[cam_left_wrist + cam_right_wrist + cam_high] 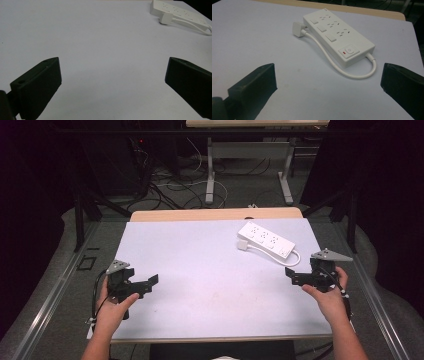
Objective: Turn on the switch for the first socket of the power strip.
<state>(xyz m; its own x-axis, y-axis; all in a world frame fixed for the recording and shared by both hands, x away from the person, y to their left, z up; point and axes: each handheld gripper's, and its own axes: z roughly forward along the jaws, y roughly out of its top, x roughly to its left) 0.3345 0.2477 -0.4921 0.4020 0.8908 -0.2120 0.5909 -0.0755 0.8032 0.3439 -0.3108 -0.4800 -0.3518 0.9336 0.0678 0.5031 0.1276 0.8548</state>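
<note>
While both tongs gape, power strip [265, 239] lies near right tongs [292, 276].

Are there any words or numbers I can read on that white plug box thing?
No words or numbers are readable.
power strip: bare white casing, no readable print.
switch: a small round symbol, too blurred to read, beside a red mark.

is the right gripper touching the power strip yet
Apart. The right gripper view shows bare table between the open right gripper and the power strip; the high view shows the same gap.
</note>
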